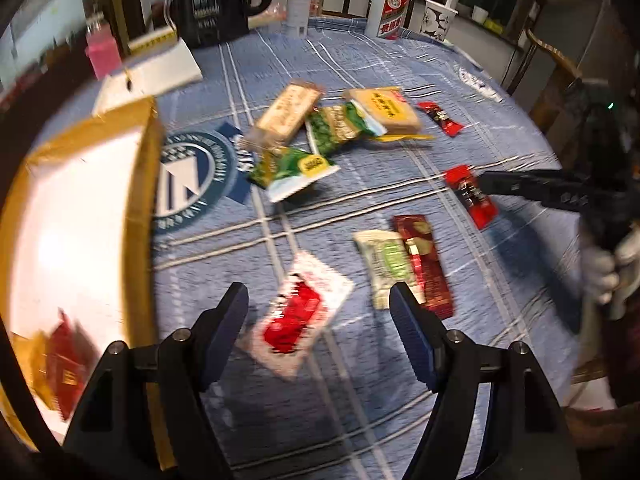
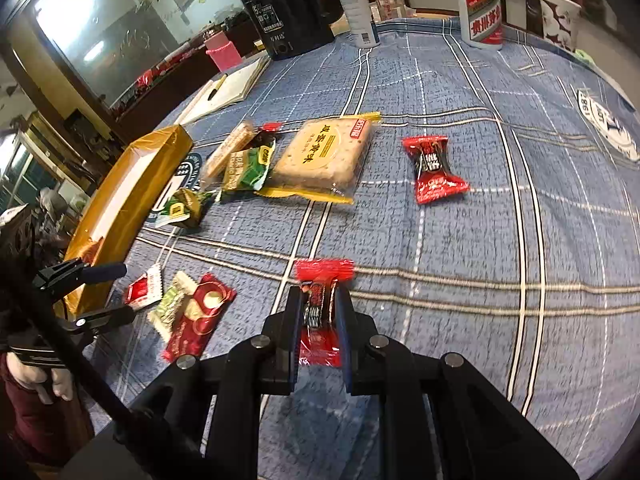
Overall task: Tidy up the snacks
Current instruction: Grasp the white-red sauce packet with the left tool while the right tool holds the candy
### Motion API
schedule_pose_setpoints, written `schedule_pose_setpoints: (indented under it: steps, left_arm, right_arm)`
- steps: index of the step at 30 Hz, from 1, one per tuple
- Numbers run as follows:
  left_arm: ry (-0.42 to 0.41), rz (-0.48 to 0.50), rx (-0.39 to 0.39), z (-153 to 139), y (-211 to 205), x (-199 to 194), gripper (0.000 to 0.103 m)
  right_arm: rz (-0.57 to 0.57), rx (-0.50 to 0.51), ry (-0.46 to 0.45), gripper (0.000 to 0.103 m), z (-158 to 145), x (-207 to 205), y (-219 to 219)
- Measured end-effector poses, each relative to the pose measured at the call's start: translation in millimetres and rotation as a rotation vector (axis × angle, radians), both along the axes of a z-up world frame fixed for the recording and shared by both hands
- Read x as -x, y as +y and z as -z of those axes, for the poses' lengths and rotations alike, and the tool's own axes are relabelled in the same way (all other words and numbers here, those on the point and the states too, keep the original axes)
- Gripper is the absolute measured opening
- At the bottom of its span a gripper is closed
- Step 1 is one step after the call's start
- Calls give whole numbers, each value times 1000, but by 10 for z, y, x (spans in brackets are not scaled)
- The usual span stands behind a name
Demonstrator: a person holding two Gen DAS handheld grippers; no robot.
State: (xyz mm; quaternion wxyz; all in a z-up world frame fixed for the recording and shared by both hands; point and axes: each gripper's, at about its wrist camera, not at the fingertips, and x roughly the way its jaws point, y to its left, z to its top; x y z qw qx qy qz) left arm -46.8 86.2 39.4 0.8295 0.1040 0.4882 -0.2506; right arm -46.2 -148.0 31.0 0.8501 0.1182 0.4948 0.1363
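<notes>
Only a few red snacks [image 1: 64, 364] in the yellow box [image 1: 148, 216] so far, right gripper [image 2: 318, 320] pinching a red candy [image 2: 320, 312] over the blue cloth [image 2: 440, 360], left gripper [image 1: 318, 312] spread above a red-and-white packet [image 1: 296, 316], many snacks left, box insides blurry.

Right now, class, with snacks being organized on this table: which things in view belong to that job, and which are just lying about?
Part of the job:
- red candy, clamped in the right gripper
- left gripper, open above the red-and-white packet
- biscuit pack
- yellow box

Lying about:
- black kettle
- white liquor bottle
- notebook
- paper cup
</notes>
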Motion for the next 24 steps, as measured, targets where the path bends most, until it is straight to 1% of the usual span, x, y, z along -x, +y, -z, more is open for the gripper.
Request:
schedule_pose_setpoints:
  steps: [1,2,3,5,6,8,9,11,12,13,14,17,19,20,21,24]
  left_arm:
    - [-6,6,-12,12,-8,-13,74]
    - [-12,13,-28,38,-23,-37,74]
    - [-17,19,-44,80,-40,-41,74]
    - [-15,21,-60,139,-52,-87,74]
    - [-11,22,-62,169,-61,-96,74]
    - [7,23,-57,219,-99,-94,74]
    - [16,23,-53,234,-99,-86,72]
    - [-8,19,-64,233,-118,-37,61]
    - [-19,16,-77,231,-134,-21,53]
    - [-18,12,-71,220,-135,-9,39]
    - [-20,4,-68,209,-131,-3,34]
    - [-24,-23,-52,206,-102,7,32]
    - [-29,-47,-39,207,-79,19,32]
    - [-31,-54,-33,203,-69,30,31]
    - [-35,-62,-28,196,-58,42,31]
    - [-53,-83,-6,148,-2,93,31]
  right_arm:
    - [7,1,-2,16,-4,26,4]
    - [17,0,-9,19,-12,59,7]
    - [21,-4,-14,24,-18,75,12]
    - [30,1,-25,31,-32,108,24]
    - [34,10,-28,33,-35,106,34]
    - [43,37,-26,33,-21,118,68]
    - [48,42,-22,33,-9,119,77]
    - [49,55,-18,33,23,109,130]
    - [50,69,-20,33,34,112,164]
    - [51,94,-22,33,53,108,217]
    - [50,110,-23,33,67,118,258]
    - [53,181,-26,33,108,117,377]
    - [51,216,-37,31,111,119,431]
    - [48,234,-41,18,112,123,462]
    - [44,239,-41,14,114,128,480]
    - [36,233,-51,10,81,166,498]
